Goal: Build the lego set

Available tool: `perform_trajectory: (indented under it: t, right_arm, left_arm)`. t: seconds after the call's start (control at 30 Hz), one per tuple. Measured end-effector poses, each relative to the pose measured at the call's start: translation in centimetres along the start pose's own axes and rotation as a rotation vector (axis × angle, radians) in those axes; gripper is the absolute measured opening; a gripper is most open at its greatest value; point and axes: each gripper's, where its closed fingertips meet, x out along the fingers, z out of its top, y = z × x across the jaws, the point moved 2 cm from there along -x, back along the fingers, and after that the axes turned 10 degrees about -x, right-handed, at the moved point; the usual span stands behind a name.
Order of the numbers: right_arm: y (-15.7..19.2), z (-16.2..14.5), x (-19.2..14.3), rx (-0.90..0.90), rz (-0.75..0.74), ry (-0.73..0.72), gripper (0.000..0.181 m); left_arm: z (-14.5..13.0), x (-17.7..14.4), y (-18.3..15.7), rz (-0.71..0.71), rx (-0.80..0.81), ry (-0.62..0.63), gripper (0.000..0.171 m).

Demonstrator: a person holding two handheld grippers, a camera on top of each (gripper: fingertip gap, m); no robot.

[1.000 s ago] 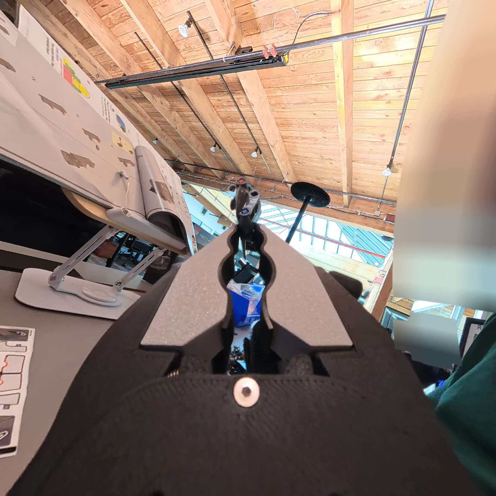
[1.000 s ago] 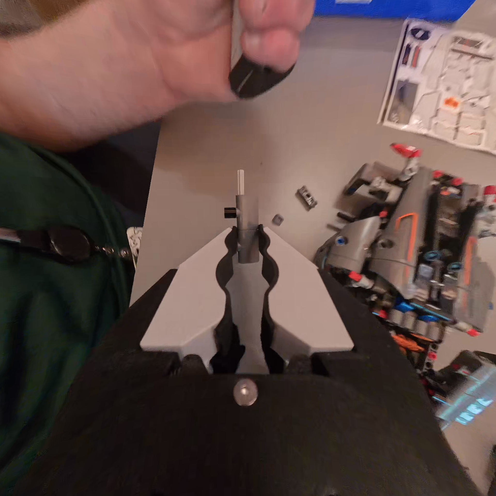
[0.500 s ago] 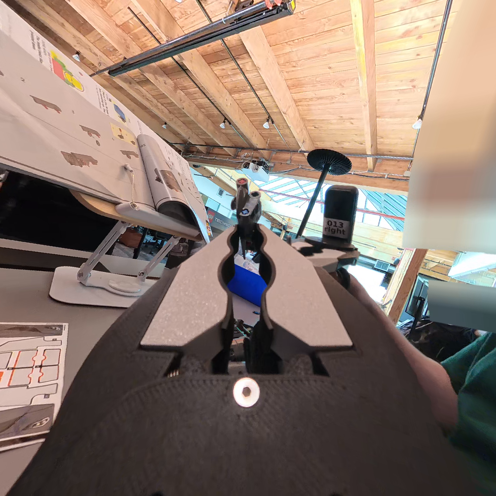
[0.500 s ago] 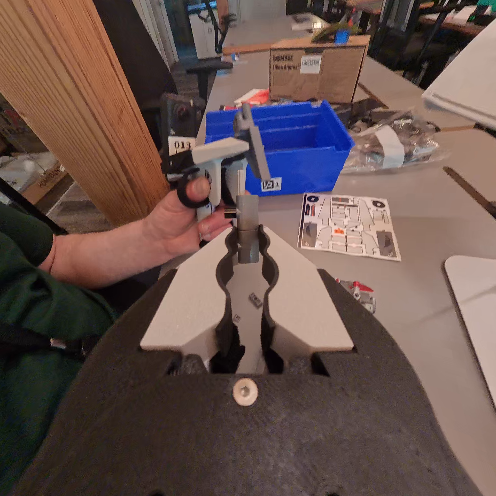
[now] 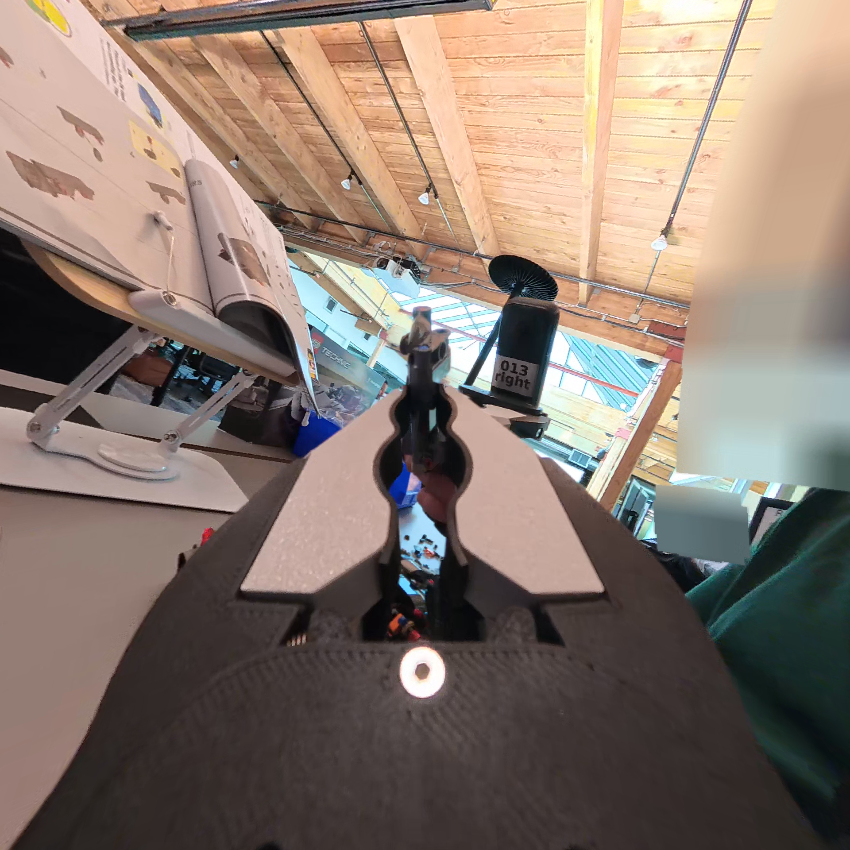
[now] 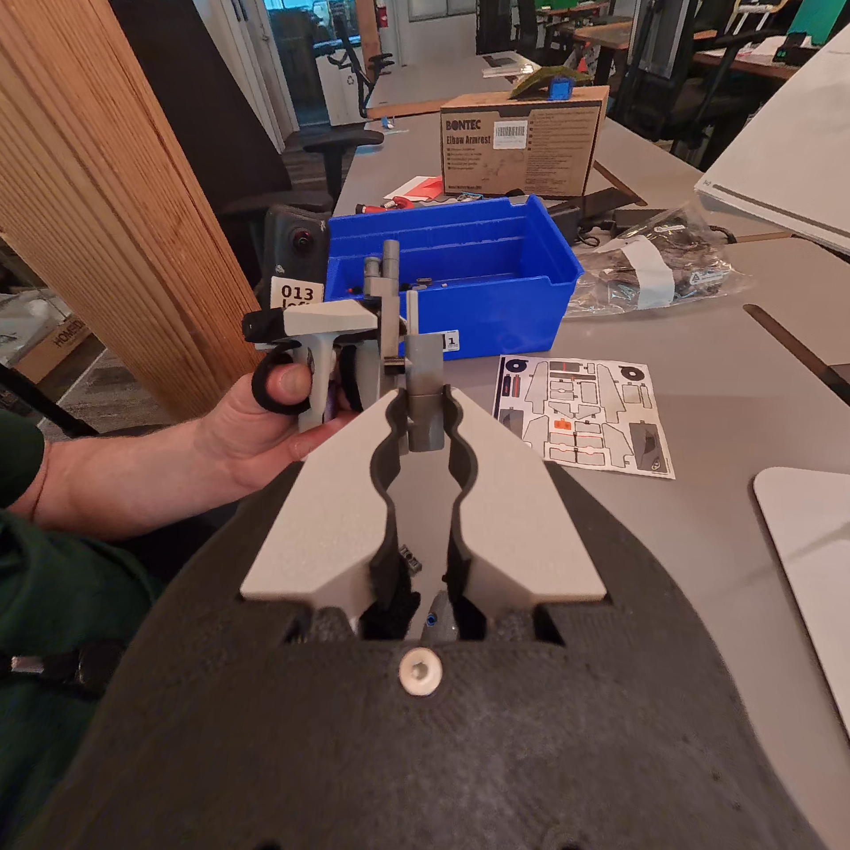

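Before the blue bin (image 6: pixel 453 276), the right gripper (image 6: pixel 424 404) pinches a grey connector piece (image 6: pixel 424 391); just left of it, the left gripper (image 6: pixel 381 322) clamps a grey lego subassembly (image 6: pixel 388 294); both held above the table (image 6: pixel 690 529).

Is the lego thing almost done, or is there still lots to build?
Still lots, I think. The right claw is shut on a grey connector piece, and the left claw is shut on a small dark assembly; they sit close but don't look joined. The sticker sheet looks mostly unused, and a clear bag of parts lies by the blue bin. The main model isn't visible.
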Motion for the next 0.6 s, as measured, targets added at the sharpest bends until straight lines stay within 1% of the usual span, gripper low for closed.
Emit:
perform_trajectory:
  t: [0.17, 0.3, 0.4, 0.5, 0.6]
  right_arm:
    - [-0.3, 0.2, 0.3, 0.027, 0.005, -0.016, 0.013]
    - [-0.6, -0.2, 0.5, 0.048, -0.002, -0.005, 0.013]
    - [-0.2, -0.2, 0.6, 0.055, 0.016, -0.009, 0.013]
    - [0.0, 0.3, 0.3, 0.041, -0.001, -0.033, 0.013]
    - [0.6, 0.3, 0.6, 0.067, 0.028, -0.037, 0.013]
  left_arm:
    - [-0.5, 0.4, 0.1, -0.007, -0.014, 0.013, 0.008]
    - [-0.6, 0.2, 0.6, 0.040, 0.016, 0.023, 0.008]
    - [-0.1, 0.0, 0.7, 0.056, 0.017, -0.008, 0.008]
    - [0.4, -0.3, 0.8, 0.075, 0.016, -0.046, 0.008]
    - [0.5, -0.3, 0.9, 0.089, 0.022, -0.065, 0.008]
